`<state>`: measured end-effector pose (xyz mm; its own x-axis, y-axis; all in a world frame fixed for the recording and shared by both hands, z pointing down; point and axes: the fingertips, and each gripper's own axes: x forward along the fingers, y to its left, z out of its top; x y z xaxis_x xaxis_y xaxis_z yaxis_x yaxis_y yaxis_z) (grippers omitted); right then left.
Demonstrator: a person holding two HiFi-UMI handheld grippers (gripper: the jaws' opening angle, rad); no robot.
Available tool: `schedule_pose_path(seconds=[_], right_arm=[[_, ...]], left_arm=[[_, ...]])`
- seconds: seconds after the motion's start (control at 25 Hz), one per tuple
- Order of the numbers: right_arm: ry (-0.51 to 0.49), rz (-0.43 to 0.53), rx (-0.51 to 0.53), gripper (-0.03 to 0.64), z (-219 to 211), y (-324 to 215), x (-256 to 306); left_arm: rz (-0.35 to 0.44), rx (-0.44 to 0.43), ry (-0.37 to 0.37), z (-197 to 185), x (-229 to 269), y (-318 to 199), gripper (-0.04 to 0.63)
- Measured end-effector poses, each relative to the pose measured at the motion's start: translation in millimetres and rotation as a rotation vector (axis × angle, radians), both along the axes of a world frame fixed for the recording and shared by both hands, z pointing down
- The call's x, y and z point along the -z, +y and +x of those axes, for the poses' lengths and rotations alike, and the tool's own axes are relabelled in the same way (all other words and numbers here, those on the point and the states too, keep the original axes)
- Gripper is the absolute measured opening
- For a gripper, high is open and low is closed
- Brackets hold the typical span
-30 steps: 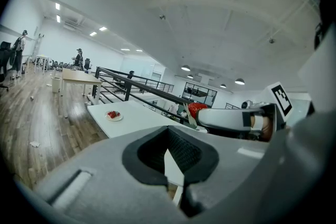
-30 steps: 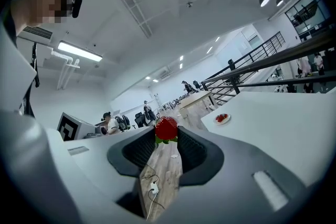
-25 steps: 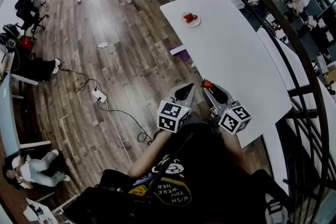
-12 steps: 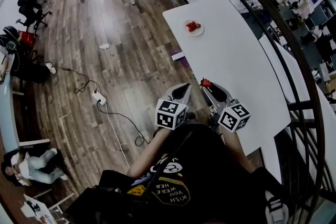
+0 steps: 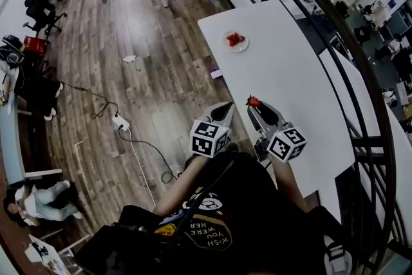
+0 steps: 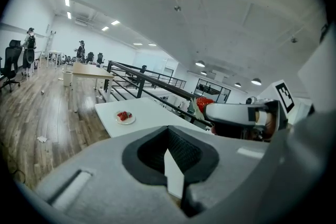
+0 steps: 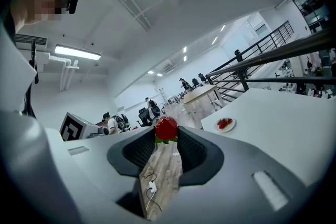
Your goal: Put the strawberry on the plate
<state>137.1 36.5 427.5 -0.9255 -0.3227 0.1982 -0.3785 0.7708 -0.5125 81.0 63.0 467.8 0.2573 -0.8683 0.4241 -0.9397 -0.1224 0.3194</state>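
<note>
Head view: right gripper [image 5: 255, 106] over near-left edge of table [image 5: 296, 80], jaws clamped on strawberry [image 5: 253, 100]. Plate [image 5: 235, 41] well apart at far left end of table, red fruit already on it. Left gripper [image 5: 225, 109] just beside right one, over floor.

Left gripper view: jaws drawn together, nothing between. Best held clear on left.

Right gripper view: berry pinched at very tips, jaws fairly wide. Plate ahead, right of centre. Judgement: hold squeeze even, carry level to far end, lower onto bare part of plate, release once berry touches.
</note>
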Motion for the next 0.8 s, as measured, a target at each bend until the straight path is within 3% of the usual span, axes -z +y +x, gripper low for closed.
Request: schedule_pose_path(seconds=[0.32,0.8], right_arm=[[0.008,-0.01,-0.015,0.135,-8.6,-19.2,-8.0],[0.028,-0.018,-0.057,0.135,-69.5,-31.4,-8.9]], left_arm=[[0.004,-0.035,0.008,-3.6,-2.9,-19.9,0.002],[0.034,-0.069,0.009,-73.5,9.3,-39.7,0.002]])
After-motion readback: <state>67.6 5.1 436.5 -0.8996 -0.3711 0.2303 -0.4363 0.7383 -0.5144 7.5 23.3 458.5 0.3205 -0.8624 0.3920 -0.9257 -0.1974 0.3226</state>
